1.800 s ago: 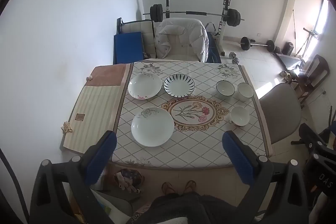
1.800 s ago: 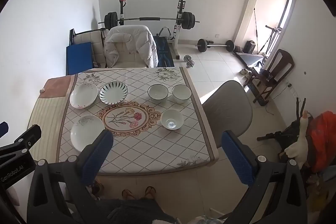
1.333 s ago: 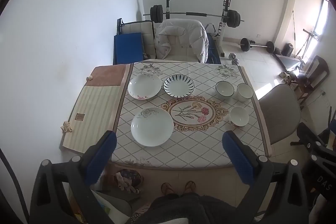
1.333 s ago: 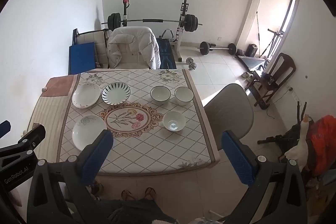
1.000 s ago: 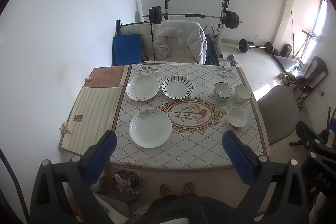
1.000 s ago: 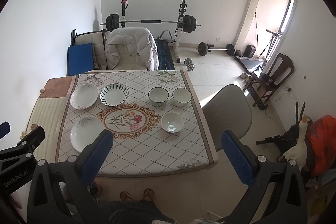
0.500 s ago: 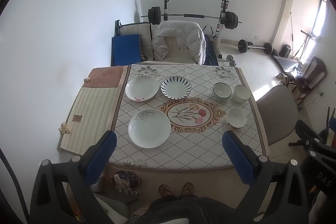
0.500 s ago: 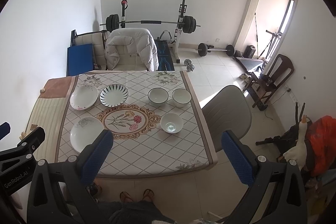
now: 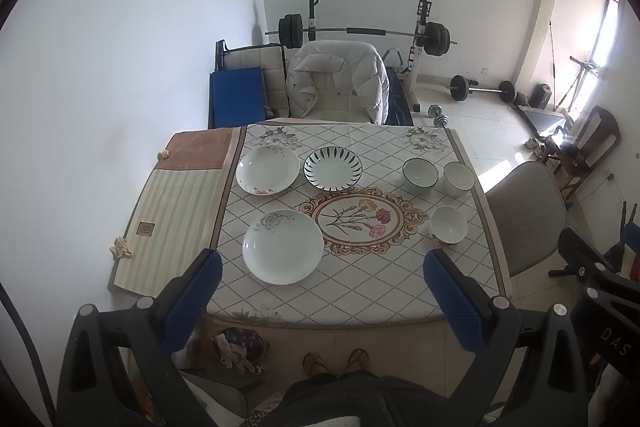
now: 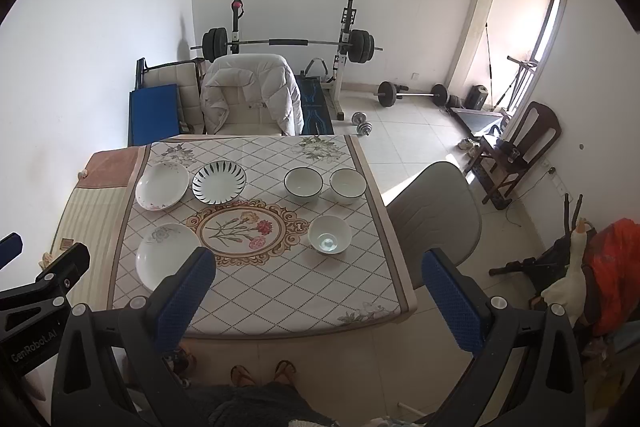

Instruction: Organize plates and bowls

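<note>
Three plates and three bowls lying spread over the tabletop (image 9: 360,291), none touching. Starting at the left: white plate with grey flower (image 9: 283,246) at about 7 o'clock of the floral medallion (image 9: 362,219), pink-flowered plate (image 9: 267,169) at 10 o'clock, striped plate (image 9: 333,168) just beside it at 12 o'clock. Continuing right: dark-rimmed bowl (image 9: 419,173) and white bowl (image 9: 459,177) side by side at 2 o'clock, small white bowl (image 9: 448,225) at 4 o'clock, near the right edge. Left tool (image 9: 318,301) hovering high above the near edge, blue pads spread wide, grasping nothing. Right tool (image 10: 319,301) likewise released, hanging over the near right part of the tabletop, holding nothing.
</note>
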The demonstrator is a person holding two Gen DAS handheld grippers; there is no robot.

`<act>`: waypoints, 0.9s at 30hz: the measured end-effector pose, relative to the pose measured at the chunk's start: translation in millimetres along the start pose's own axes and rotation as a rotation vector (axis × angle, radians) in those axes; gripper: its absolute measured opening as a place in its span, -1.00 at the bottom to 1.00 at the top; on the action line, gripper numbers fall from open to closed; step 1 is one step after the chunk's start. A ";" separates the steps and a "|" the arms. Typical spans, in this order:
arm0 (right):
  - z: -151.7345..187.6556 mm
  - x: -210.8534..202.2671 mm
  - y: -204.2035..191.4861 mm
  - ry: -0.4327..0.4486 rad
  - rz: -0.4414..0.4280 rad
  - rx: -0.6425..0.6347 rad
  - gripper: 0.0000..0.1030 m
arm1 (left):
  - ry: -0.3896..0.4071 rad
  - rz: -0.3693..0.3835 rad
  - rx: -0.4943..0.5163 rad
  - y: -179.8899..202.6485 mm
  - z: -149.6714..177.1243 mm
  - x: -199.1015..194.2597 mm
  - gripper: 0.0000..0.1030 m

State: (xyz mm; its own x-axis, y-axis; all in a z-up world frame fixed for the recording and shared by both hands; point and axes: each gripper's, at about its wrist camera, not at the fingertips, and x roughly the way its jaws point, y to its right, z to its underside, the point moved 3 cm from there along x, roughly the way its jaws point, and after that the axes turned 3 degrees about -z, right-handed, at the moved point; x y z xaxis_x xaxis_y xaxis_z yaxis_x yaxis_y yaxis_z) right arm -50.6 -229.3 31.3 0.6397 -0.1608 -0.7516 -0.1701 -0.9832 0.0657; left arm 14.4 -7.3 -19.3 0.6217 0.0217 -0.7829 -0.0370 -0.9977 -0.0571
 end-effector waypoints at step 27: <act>-3.6 10.9 -5.0 -0.009 -0.012 0.009 1.00 | 0.008 -0.008 -0.006 -5.1 -2.7 3.7 1.00</act>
State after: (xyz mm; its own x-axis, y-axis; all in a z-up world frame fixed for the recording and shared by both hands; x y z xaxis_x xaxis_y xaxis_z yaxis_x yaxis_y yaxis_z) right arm -40.0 -226.5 25.1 0.6350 -0.1478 -0.7582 -0.1688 -0.9844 0.0505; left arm 19.0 -2.3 -20.2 0.6284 0.0288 -0.7773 -0.0279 -0.9978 -0.0595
